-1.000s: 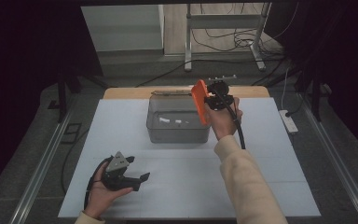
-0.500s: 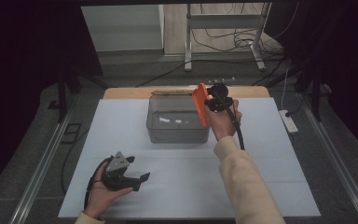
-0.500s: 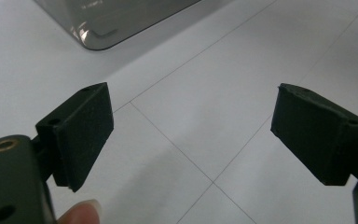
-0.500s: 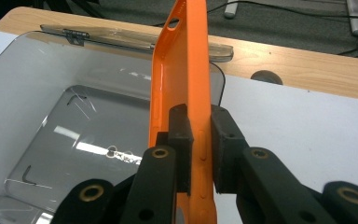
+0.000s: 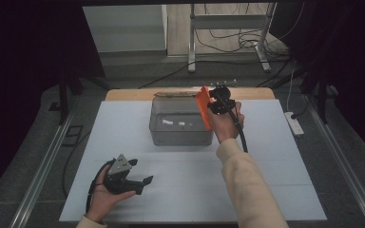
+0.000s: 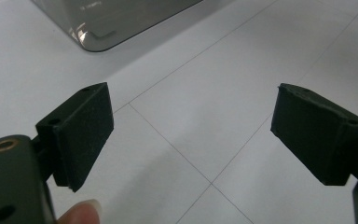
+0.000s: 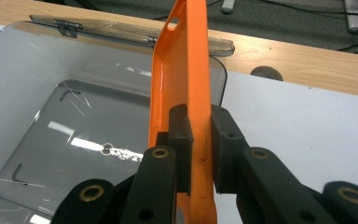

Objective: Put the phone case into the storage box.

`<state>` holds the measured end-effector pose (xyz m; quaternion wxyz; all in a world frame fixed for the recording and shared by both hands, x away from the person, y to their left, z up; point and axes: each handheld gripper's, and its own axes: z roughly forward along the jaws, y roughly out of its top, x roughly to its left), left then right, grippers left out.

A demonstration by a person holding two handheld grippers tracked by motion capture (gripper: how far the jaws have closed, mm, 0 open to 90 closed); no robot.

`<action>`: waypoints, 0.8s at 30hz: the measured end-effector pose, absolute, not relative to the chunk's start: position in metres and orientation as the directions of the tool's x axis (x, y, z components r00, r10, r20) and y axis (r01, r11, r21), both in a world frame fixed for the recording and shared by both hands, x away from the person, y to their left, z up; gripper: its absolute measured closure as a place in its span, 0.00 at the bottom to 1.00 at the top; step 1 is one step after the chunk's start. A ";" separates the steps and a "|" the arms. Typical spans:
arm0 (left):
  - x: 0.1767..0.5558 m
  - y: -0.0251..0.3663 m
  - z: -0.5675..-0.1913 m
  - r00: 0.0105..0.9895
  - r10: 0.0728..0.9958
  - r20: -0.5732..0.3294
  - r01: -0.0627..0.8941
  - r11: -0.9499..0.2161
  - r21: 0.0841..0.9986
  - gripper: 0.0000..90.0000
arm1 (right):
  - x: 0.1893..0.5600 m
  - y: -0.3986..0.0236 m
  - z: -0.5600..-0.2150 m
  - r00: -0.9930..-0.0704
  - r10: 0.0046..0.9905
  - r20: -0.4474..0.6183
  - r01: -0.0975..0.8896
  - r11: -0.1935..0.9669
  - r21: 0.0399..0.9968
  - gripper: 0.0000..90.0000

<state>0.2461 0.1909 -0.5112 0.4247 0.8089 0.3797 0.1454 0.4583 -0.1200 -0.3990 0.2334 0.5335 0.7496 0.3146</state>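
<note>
The right gripper (image 7: 200,154) is pinching an orange phone case (image 7: 182,88) by its edge, holding it over the bin's (image 5: 180,135) right rim. The case is standing on edge, its long axis running away from the jaws. Next, probably, it needs lowering into the bin and releasing. The left gripper (image 5: 123,178) is resting wide open and empty, well in front of the bin.

The right gripper (image 7: 200,149) pinches an orange phone case (image 7: 182,93) edge-on, upright above the clear plastic bin's (image 7: 37,84) right rim, the wooden table edge (image 7: 307,60) beyond the bin.
</note>
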 end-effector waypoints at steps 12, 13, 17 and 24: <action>0.246 0.191 -0.511 0.670 0.737 -0.087 0.491 -0.351 0.797 0.14 | 0.461 -0.115 -0.405 -0.317 0.948 -0.029 0.664 0.243 0.707 0.89; 0.246 0.191 -0.511 0.670 0.737 -0.088 0.491 -0.351 0.798 0.14 | 0.461 -0.115 -0.405 -0.316 0.948 -0.031 0.665 0.245 0.706 0.89; 0.246 0.191 -0.511 0.671 0.736 -0.087 0.489 -0.352 0.798 0.14 | 0.462 -0.114 -0.407 -0.313 0.949 -0.034 0.670 0.246 0.701 0.89; 0.246 0.191 -0.511 0.670 0.737 -0.091 0.491 -0.348 0.799 0.14 | 0.464 -0.111 -0.412 -0.307 0.951 -0.039 0.678 0.247 0.693 0.89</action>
